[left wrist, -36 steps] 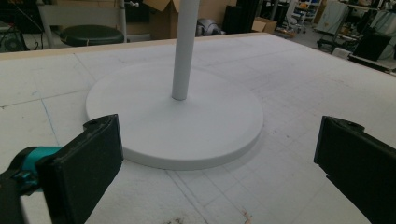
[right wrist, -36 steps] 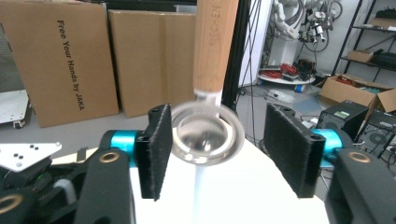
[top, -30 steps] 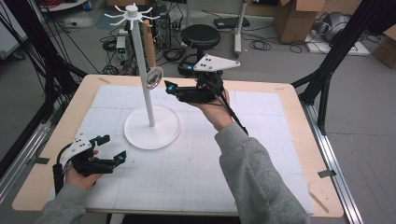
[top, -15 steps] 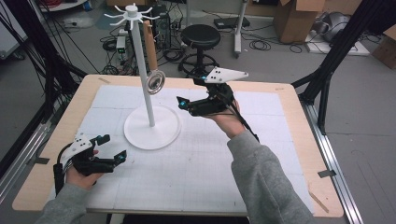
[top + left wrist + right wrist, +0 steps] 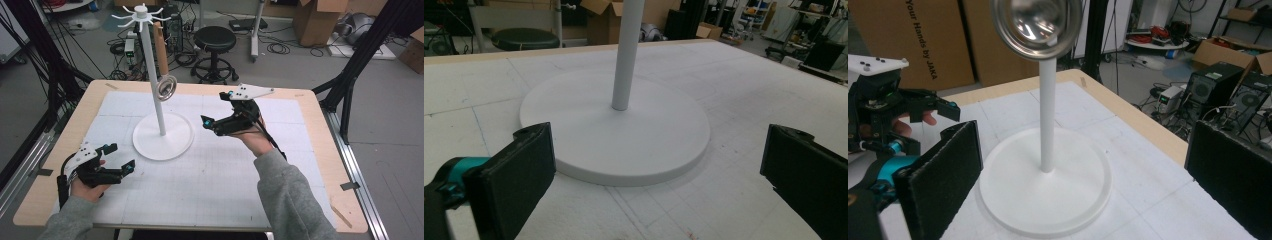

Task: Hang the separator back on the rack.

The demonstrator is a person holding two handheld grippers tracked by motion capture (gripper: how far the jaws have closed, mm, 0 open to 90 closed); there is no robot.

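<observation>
Metal strainer (image 5: 166, 88) hanging on white stand (image 5: 162, 135), far-left part of table (image 5: 310, 150) – up and left of right gripper (image 5: 210, 124), the nearer one, jaws just opened wide, holding nothing. Left gripper (image 5: 121, 159) low at near-left – also wide open, empty.

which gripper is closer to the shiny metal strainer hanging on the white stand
Right. The right gripper hovers beside the strainer, a little lower, jaws open and empty. The left gripper rests low near the table's front edge, well below it.
</observation>
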